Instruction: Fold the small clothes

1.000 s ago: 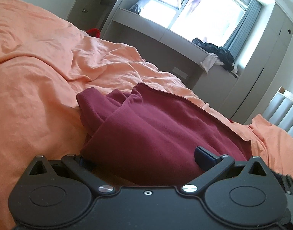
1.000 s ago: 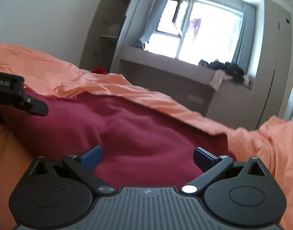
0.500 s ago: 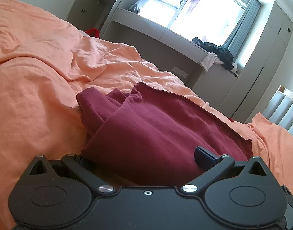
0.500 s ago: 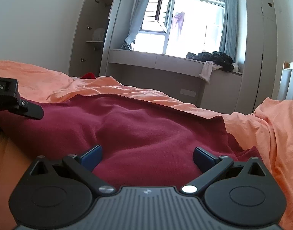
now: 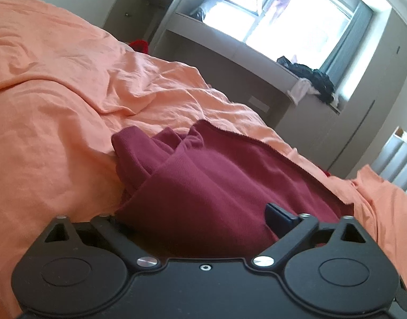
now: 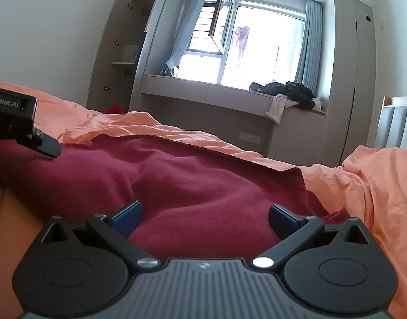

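A dark red garment (image 5: 216,186) lies folded over on the orange bed sheet (image 5: 57,106), with a bunched sleeve at its far left end. My left gripper (image 5: 198,218) is open at its near edge; the cloth bulges between the jaws and hides the left fingertip. In the right wrist view the same garment (image 6: 190,180) spreads flat ahead. My right gripper (image 6: 204,216) is open, low over the cloth, with both blue fingertips apart. The left gripper's body (image 6: 14,117) shows at the far left, over the garment's left end.
The orange sheet (image 6: 376,186) is rumpled into ridges around the garment. Behind the bed stand a grey window bench (image 6: 230,98) with a pile of dark clothes (image 6: 288,93), an open wardrobe (image 6: 123,53) and a white radiator (image 6: 397,125). A small red item (image 5: 138,45) lies past the bed.
Both grippers have tipped upward, so the window sits higher in each view. The jaws stay open and the garment has not visibly moved.
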{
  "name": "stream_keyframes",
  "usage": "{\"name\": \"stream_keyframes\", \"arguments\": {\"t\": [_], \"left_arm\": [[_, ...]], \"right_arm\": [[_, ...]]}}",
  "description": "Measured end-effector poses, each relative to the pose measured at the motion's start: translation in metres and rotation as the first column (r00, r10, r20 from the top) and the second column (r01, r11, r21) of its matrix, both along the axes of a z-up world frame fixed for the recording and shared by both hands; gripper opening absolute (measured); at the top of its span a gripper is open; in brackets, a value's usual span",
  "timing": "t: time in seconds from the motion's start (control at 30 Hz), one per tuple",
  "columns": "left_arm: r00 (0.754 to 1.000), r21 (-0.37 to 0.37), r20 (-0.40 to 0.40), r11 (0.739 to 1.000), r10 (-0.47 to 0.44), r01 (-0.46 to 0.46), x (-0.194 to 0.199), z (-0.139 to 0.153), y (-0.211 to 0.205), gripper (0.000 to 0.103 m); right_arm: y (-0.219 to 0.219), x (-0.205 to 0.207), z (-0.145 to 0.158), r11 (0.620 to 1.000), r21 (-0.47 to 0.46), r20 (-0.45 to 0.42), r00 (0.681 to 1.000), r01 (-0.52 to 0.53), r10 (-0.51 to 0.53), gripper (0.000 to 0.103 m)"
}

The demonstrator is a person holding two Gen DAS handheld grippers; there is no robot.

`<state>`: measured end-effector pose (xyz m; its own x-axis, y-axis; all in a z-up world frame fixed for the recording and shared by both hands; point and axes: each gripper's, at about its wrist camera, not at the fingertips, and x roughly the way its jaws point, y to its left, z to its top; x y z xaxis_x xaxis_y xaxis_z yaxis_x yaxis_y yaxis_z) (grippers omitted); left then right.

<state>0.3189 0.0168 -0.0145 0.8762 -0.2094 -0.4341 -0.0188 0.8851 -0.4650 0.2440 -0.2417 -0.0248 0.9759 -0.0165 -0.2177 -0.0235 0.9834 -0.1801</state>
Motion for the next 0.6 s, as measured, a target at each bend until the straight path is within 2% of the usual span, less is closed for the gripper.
{"name": "stream_keyframes", "arguments": {"t": [0.03, 0.13, 0.2, 0.27, 0.37, 0.4, 0.5, 0.6], "left_arm": [[1.0, 0.006, -0.002, 1.0, 0.002, -0.002, 0.001, 0.001, -0.001, 0.082], [1.0, 0.036, 0.019, 0.999, 0.01, -0.01, 0.007, 0.006, -0.007, 0.055], [0.999, 0.053, 0.052, 0.999, 0.004, -0.007, 0.009, 0.011, -0.01, 0.02], [0.995, 0.079, 0.104, 0.997, -0.013, 0.005, 0.011, 0.02, -0.015, 0.017], [0.979, 0.157, 0.18, 0.985, -0.098, 0.07, 0.012, 0.039, -0.03, 0.013], [0.971, 0.179, 0.204, 0.98, -0.127, 0.091, 0.012, 0.046, -0.035, 0.013], [0.935, 0.247, 0.263, 0.953, -0.239, 0.175, 0.011, 0.066, -0.055, 0.013], [0.896, 0.3, 0.286, 0.92, -0.34, 0.253, 0.009, 0.079, -0.079, 0.013]], "right_arm": [[0.0, 0.0, 0.0, 1.0, -0.001, -0.001, 1.0, 0.0, 0.0, 0.103], [0.0, 0.001, 0.0, 1.0, -0.003, -0.003, 1.0, -0.001, 0.001, 0.103], [-0.001, 0.001, 0.001, 1.0, -0.007, -0.009, 1.0, -0.004, 0.004, 0.103], [-0.003, 0.001, 0.005, 1.0, -0.015, -0.023, 1.0, -0.02, 0.02, 0.103], [-0.012, -0.005, 0.019, 0.995, -0.038, -0.05, 0.995, -0.088, 0.087, 0.103], [-0.016, -0.007, 0.024, 0.995, -0.038, -0.035, 0.995, -0.096, 0.095, 0.103], [-0.036, -0.024, 0.038, 0.998, -0.009, 0.084, 0.995, -0.056, 0.056, 0.103], [-0.056, -0.03, 0.05, 1.0, -0.008, 0.109, 0.994, -0.004, 0.005, 0.103]]}}
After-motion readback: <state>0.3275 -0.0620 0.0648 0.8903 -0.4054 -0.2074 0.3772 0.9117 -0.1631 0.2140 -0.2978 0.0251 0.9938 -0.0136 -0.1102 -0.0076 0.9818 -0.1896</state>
